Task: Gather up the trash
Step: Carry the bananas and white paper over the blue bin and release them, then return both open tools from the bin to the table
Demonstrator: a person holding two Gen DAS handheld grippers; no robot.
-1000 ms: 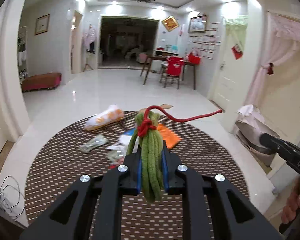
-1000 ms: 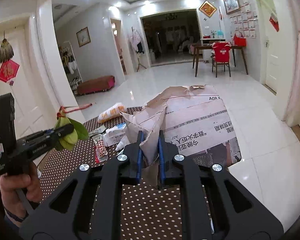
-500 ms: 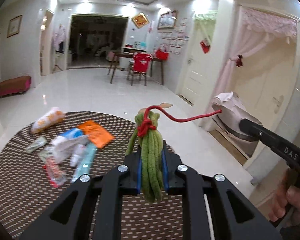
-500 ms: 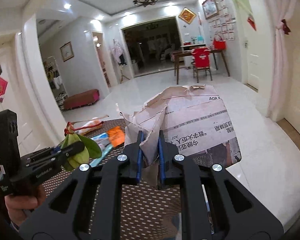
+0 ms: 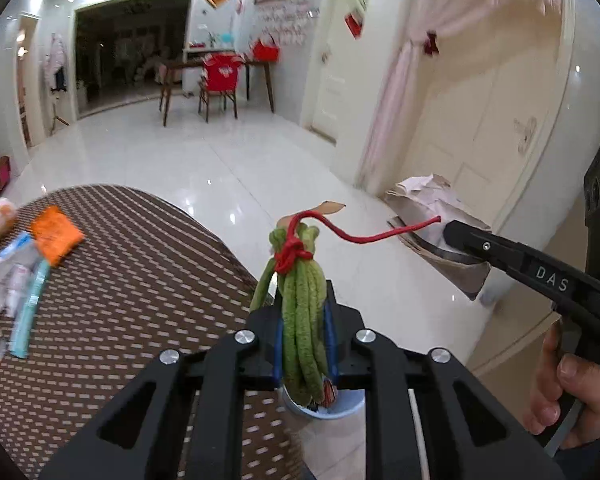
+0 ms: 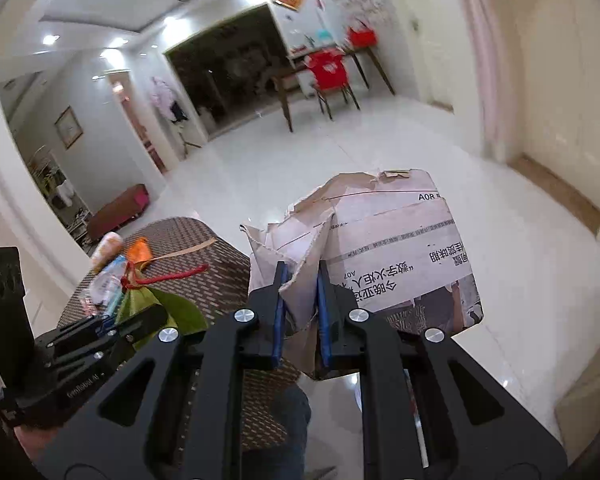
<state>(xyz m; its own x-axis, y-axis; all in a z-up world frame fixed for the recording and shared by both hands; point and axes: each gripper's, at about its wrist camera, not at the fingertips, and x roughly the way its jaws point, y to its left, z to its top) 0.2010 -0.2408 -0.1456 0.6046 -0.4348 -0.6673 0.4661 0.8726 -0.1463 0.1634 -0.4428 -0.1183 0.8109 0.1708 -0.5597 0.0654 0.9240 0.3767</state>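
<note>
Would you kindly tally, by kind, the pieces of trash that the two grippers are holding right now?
green bundle: 1
crumpled newspaper: 1
Total: 2

- The left gripper (image 5: pixel 303 340) is hiding the lower part of the green bundle (image 5: pixel 303 320) between its pads.
- A small round container (image 5: pixel 324 412) is showing only partly under that gripper; its contents are unreadable.
- The crumpled newspaper (image 6: pixel 384 264) is covering the floor behind it, its fine print too small to read.
- The wrappers (image 5: pixel 16 276) on the mat (image 5: pixel 140 280) are running off the left edge, blurred.
</note>
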